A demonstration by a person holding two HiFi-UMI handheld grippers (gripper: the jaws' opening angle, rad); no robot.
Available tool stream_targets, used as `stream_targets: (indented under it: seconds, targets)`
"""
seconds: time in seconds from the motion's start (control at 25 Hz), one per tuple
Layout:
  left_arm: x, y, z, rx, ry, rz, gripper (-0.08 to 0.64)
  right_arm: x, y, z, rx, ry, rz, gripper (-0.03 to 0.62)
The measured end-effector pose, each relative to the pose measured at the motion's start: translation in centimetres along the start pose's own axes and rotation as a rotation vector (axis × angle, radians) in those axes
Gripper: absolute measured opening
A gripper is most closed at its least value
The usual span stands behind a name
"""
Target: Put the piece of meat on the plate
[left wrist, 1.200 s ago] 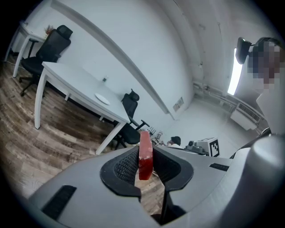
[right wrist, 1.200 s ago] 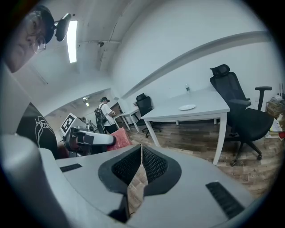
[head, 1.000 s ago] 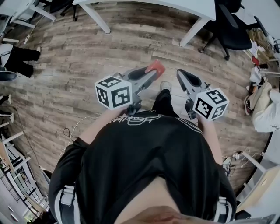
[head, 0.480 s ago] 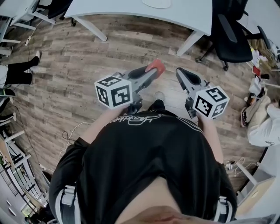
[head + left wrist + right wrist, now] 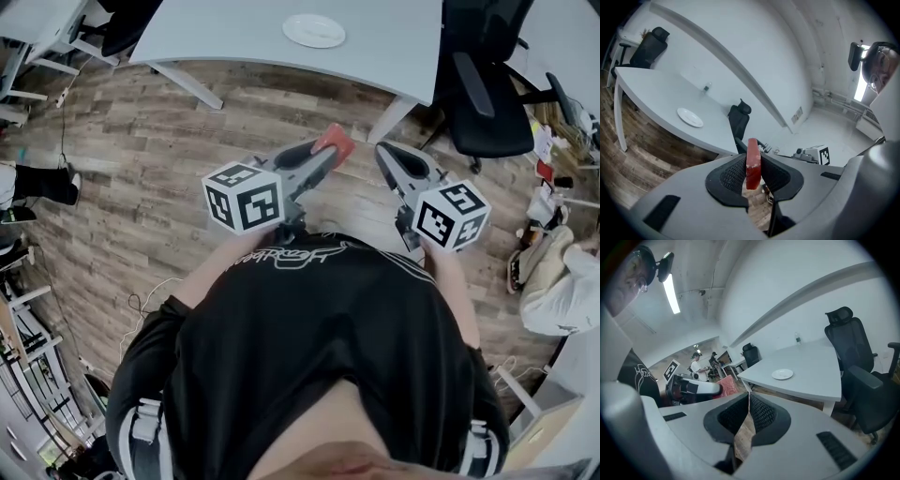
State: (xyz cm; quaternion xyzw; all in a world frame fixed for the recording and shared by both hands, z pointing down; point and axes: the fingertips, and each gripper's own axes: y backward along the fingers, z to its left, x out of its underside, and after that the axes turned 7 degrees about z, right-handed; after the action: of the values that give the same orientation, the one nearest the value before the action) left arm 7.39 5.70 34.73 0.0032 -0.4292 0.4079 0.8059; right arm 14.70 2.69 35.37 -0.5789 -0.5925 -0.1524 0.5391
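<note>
My left gripper (image 5: 330, 153) is shut on a flat red piece of meat (image 5: 334, 146), held out in front of my chest over the wooden floor. In the left gripper view the meat (image 5: 753, 162) stands on edge between the black pads. A white plate (image 5: 314, 31) lies on the grey table (image 5: 375, 52) ahead; it also shows as the plate (image 5: 690, 117) at left and the plate (image 5: 782, 374) at centre. My right gripper (image 5: 386, 156) is beside the left one, its pads (image 5: 759, 414) together with nothing between them.
A black office chair (image 5: 487, 89) stands at the table's right end. The table's white legs (image 5: 398, 94) reach down to the wood floor (image 5: 141, 141). Bags and clutter (image 5: 548, 225) lie at the right. More desks and people (image 5: 698, 363) are in the background.
I have walked toward the table: the table top and plate have come into the head view. Both grippers keep their pose in front of me, the meat still held.
</note>
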Motion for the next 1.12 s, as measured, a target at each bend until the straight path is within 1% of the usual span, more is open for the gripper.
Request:
stream_targets:
  seconds: [0.2, 0.52, 0.76, 1.12]
  targets:
    - [-0.7, -1.2, 0.7, -0.004, 0.008, -0.006, 0.092, -0.7, -0.7, -1.6, -0.003, 0.001, -0.001, 0.014]
    - [-3.0, -2.9, 3.9, -0.007, 0.030, -0.013, 0.092, -2.3, -3.5, -4.2, -0.004, 0.001, 0.015, 0.014]
    - [-6.7, -4.5, 7.5, 0.010, 0.031, 0.008, 0.092, -5.0, -7.0, -6.8, 0.014, -0.019, 0.018, 0.014]
    - [-13.9, -7.6, 14.0, 0.030, 0.031, 0.062, 0.092, -10.5, -13.1, -11.6, 0.045, -0.068, 0.017, 0.014]
